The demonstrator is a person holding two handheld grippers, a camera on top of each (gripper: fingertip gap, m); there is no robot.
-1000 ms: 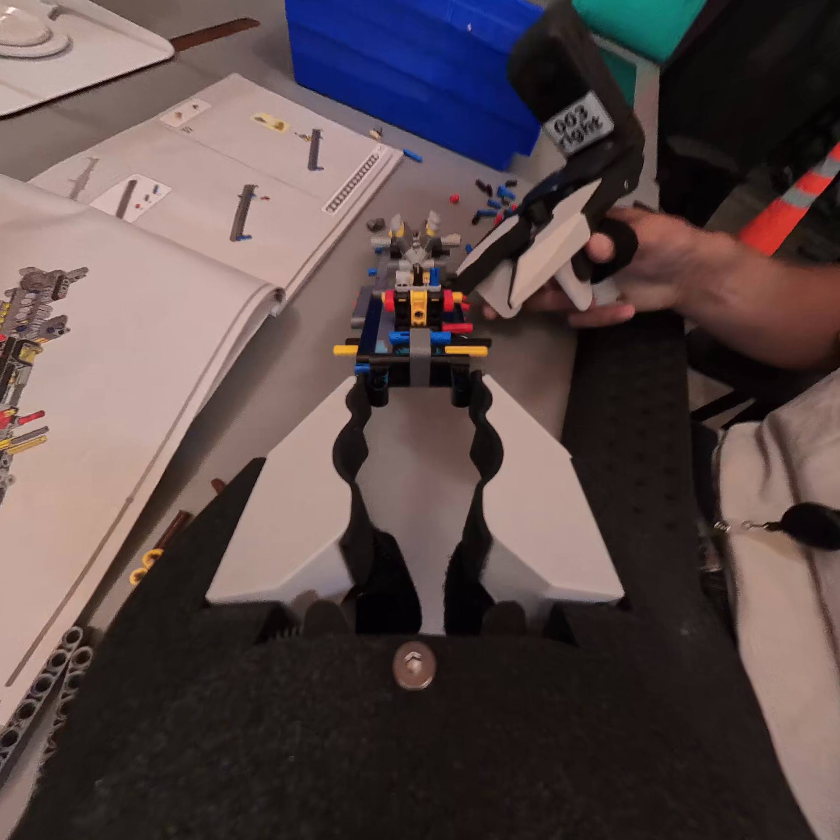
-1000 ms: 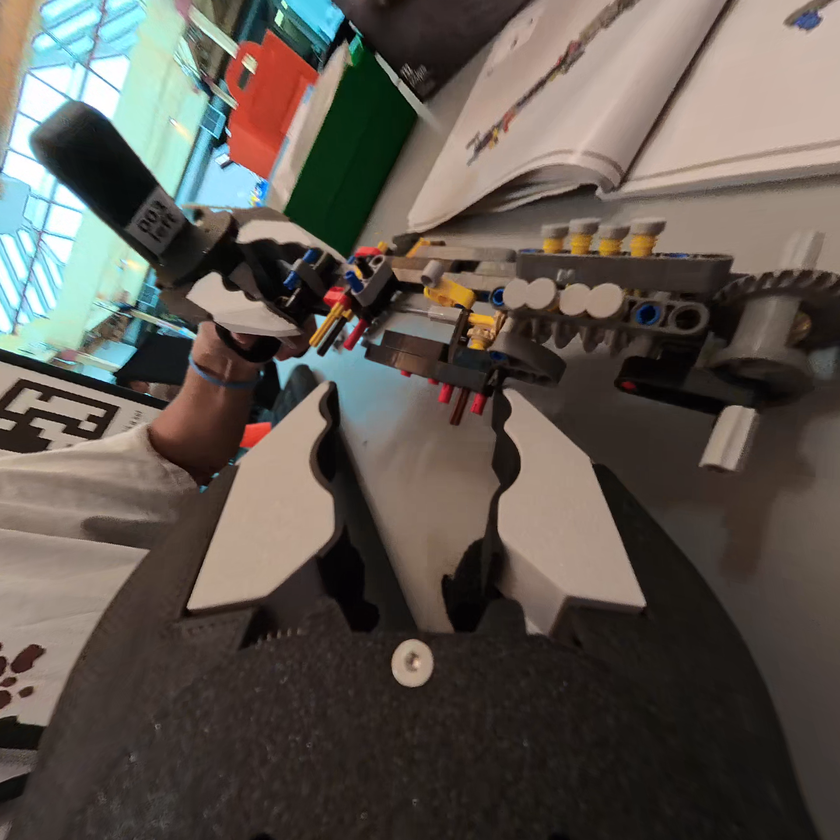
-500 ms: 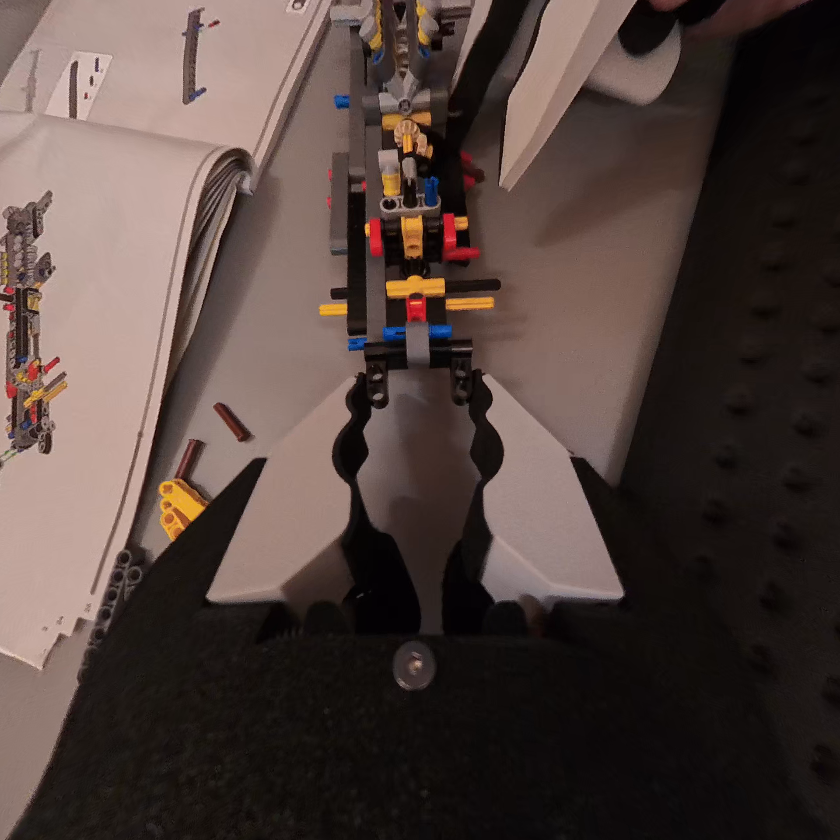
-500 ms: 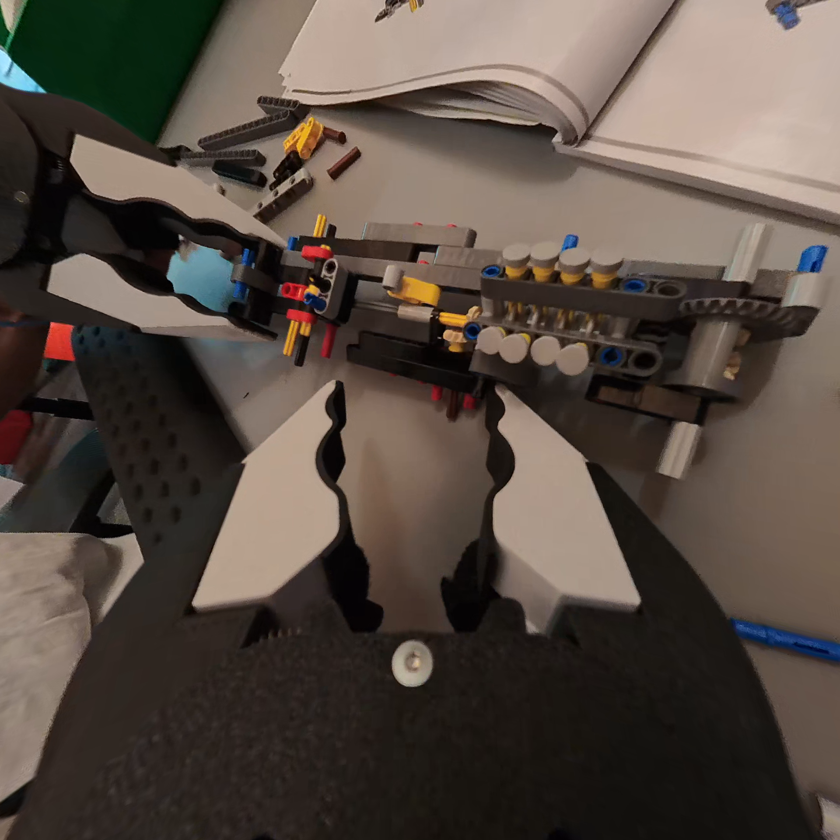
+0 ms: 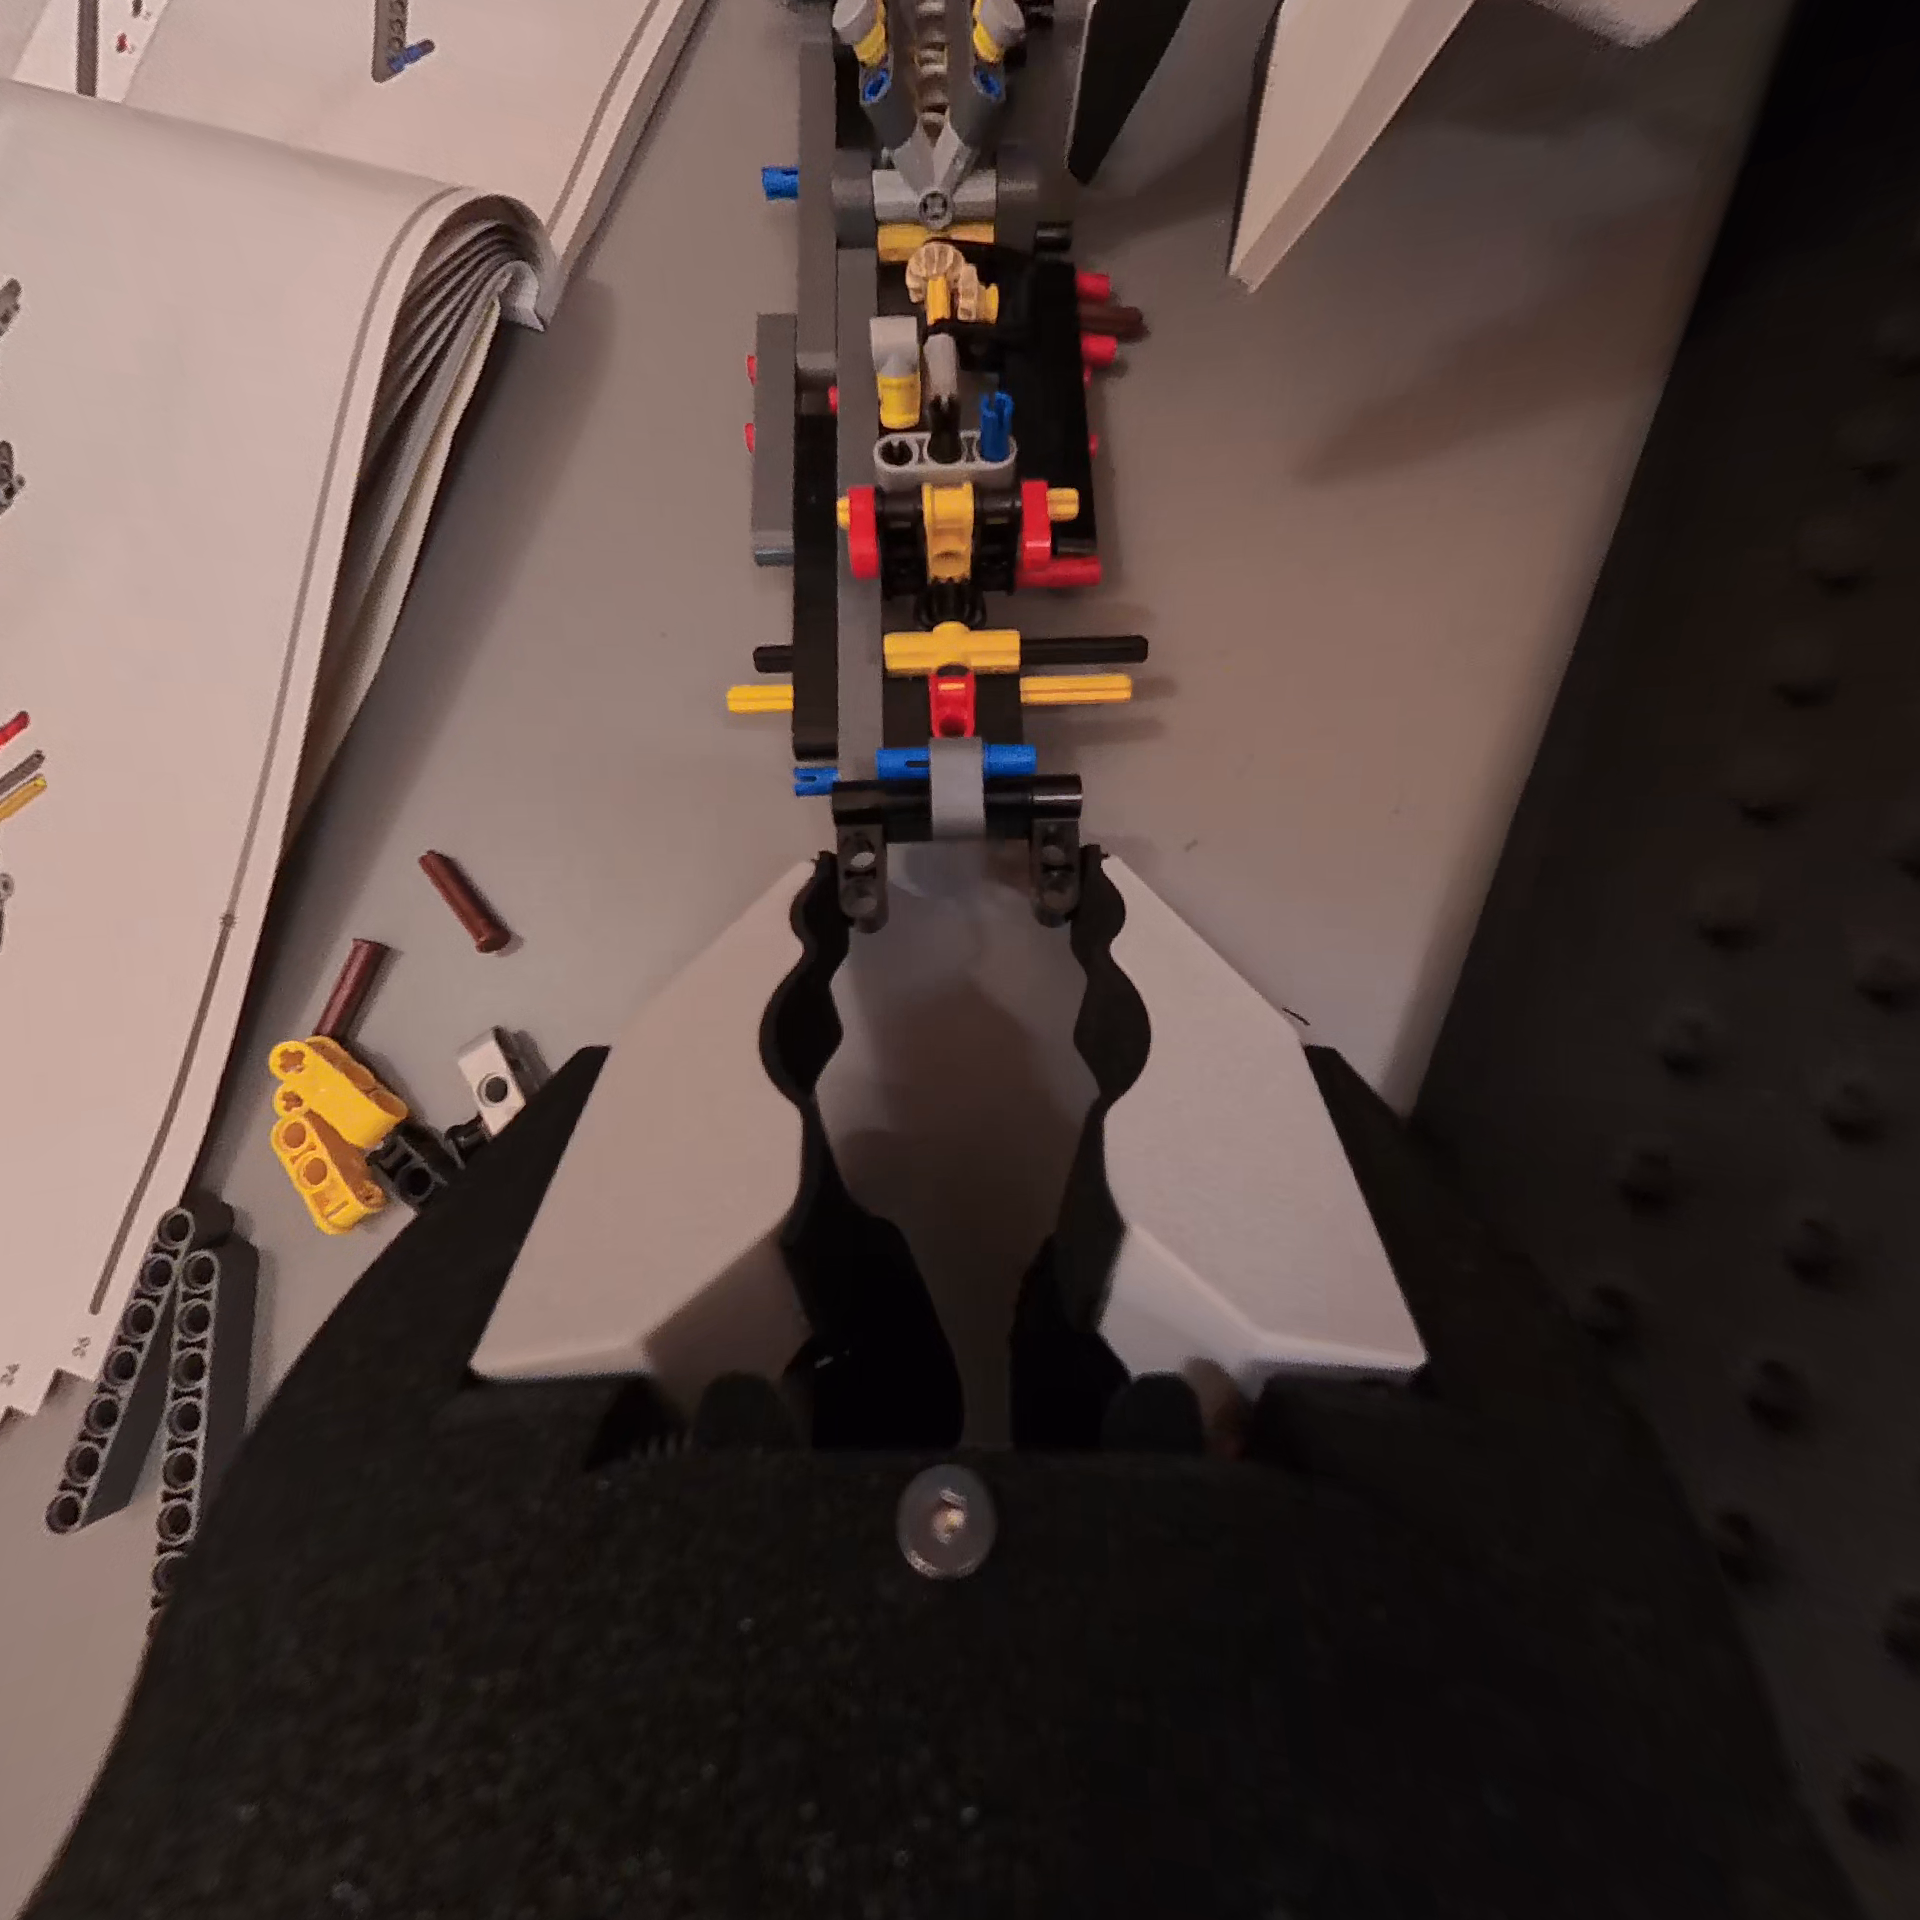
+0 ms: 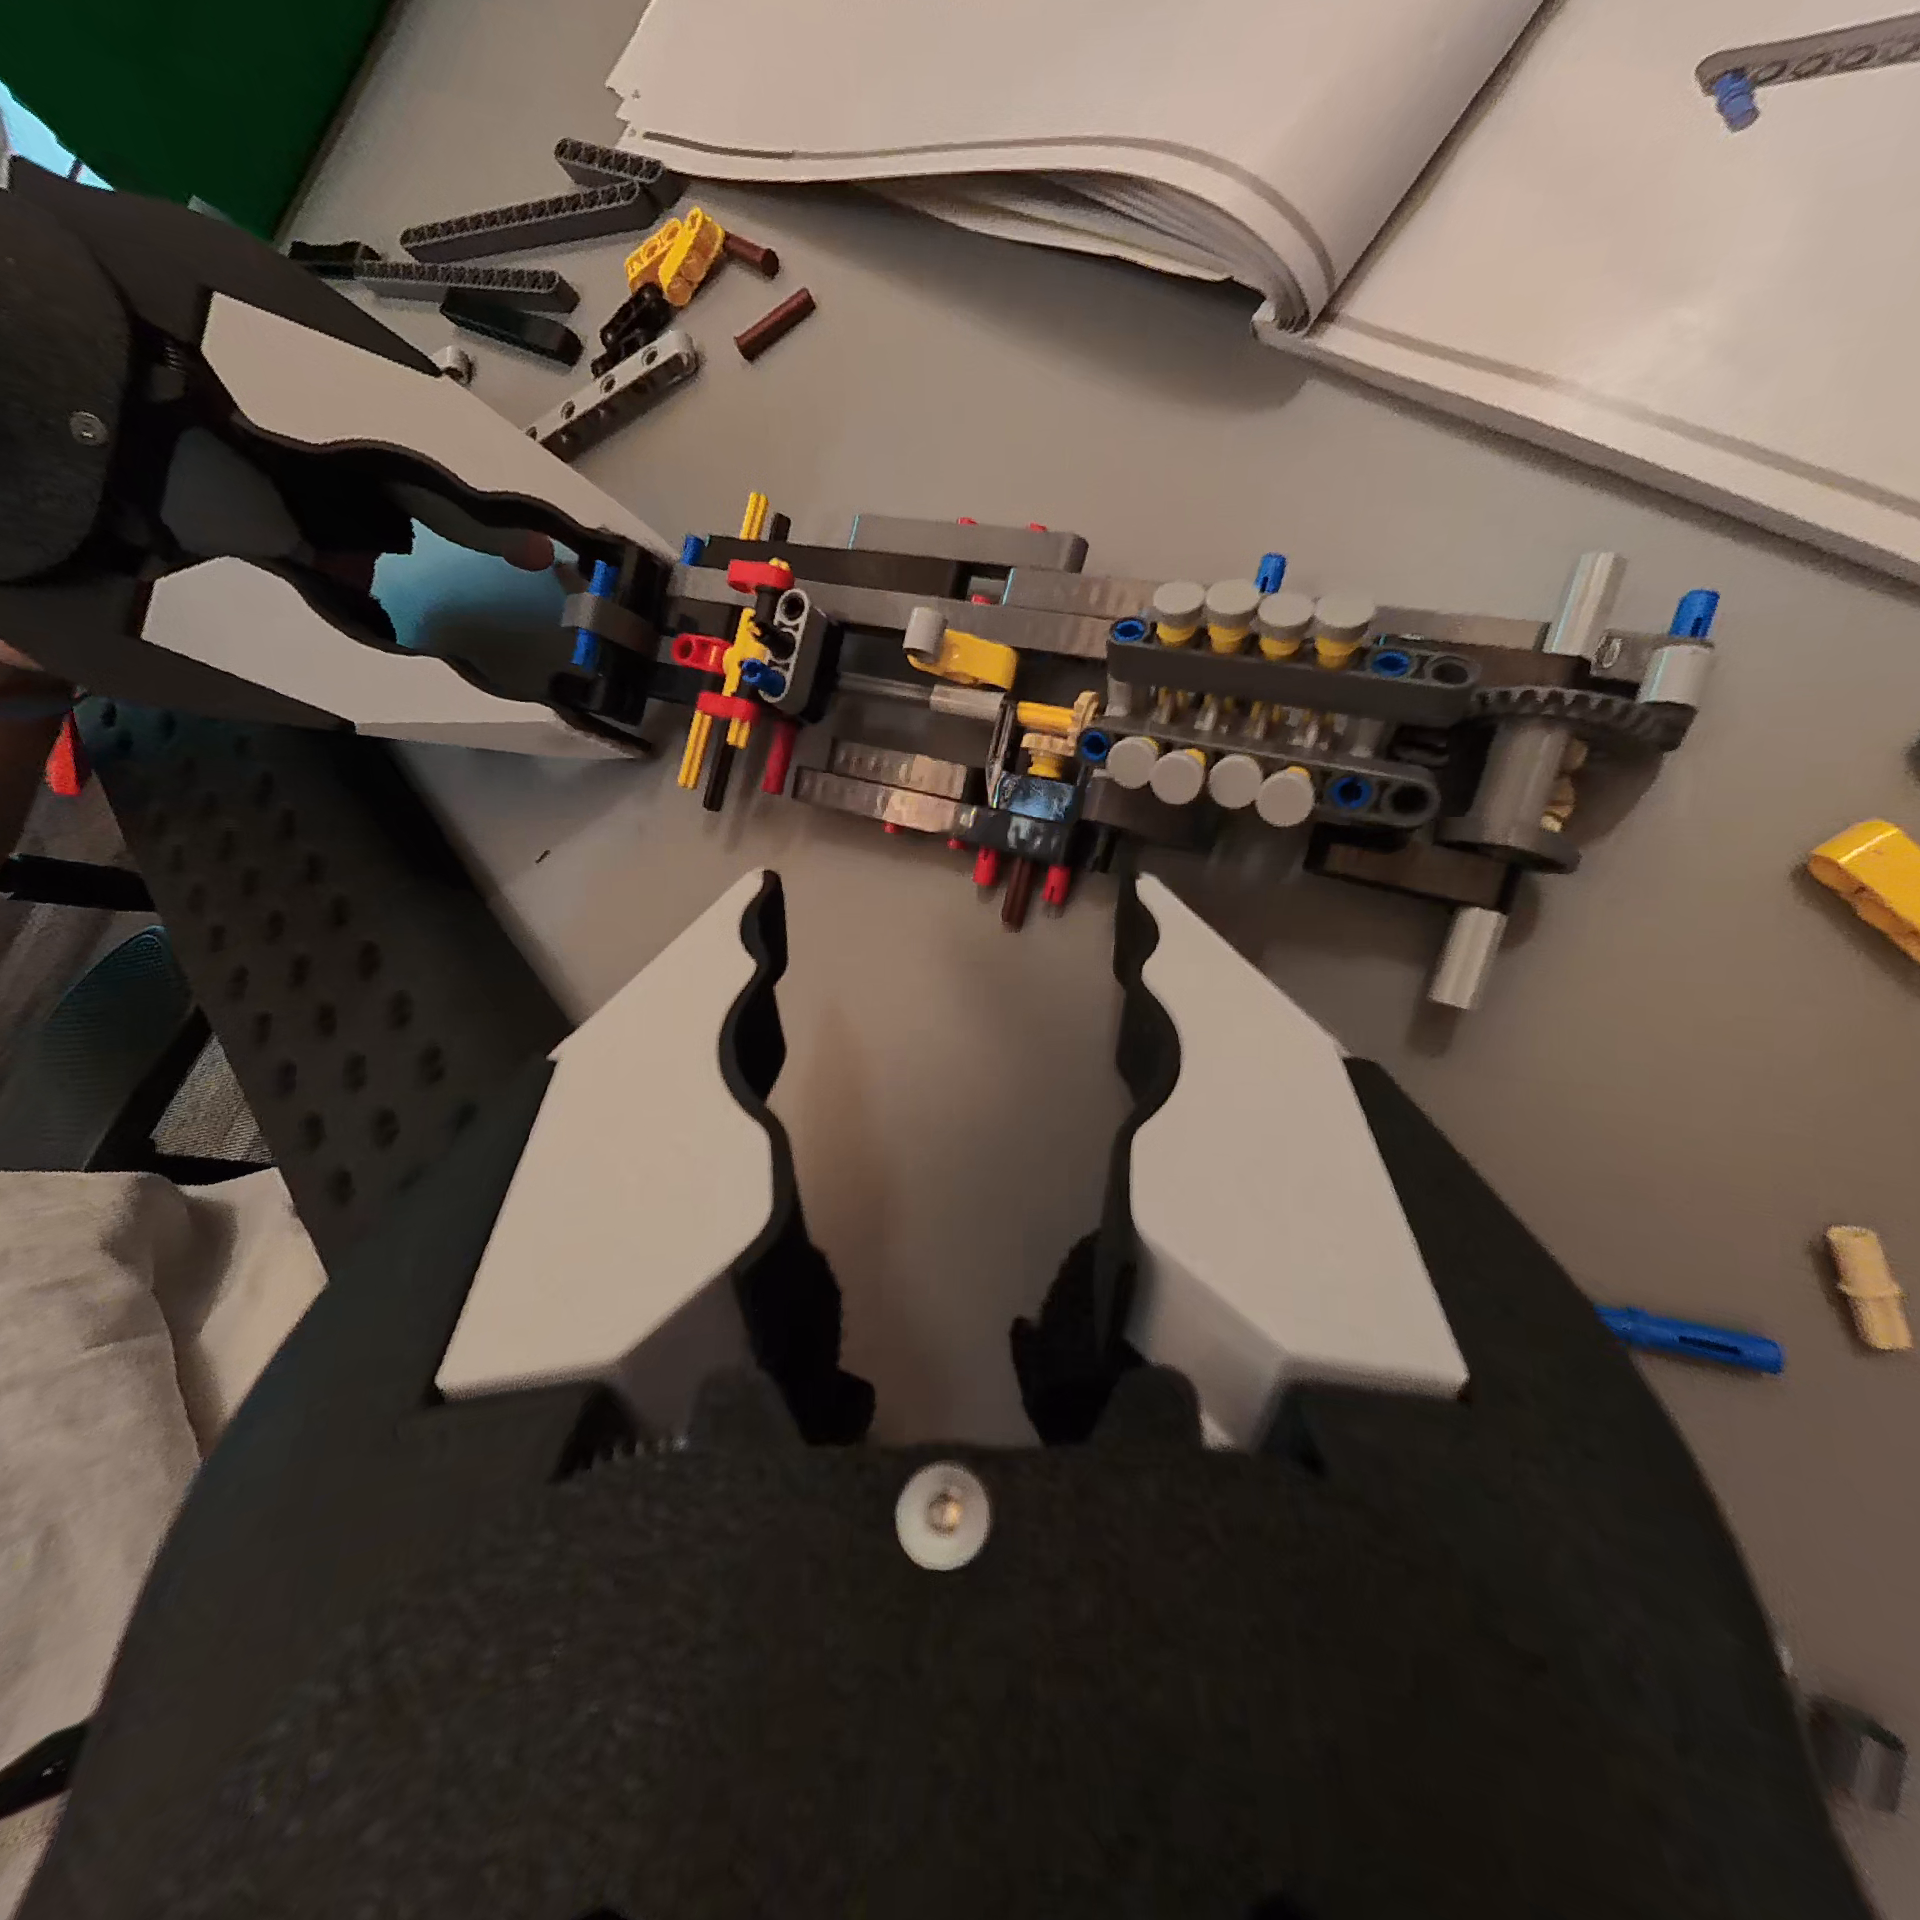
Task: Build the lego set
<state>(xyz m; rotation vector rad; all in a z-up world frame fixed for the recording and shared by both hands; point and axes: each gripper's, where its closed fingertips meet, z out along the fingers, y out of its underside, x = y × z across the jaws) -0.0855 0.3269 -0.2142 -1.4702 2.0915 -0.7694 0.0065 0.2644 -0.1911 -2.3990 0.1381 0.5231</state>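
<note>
On table [image 6: 935, 416], lego set [image 6: 1143, 686] flat, long axis toward left tool [image 5: 956, 883].

Right tongs [image 6: 951, 914] spread beside lego model [image 6: 1143, 686], left tongs [image 6: 613, 644] gripping its end

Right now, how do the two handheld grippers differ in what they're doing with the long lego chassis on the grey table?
The left gripper is clamped on the black end of the long lego chassis; the right gripper grips nothing. The left gripper's jaws sit closed against the end brackets; the right gripper's jaws stand open, just short of the red pins on the chassis side. The left gripper meets the chassis end-on, the right from the side. Both share grey fingers with wavy black pads.
</note>
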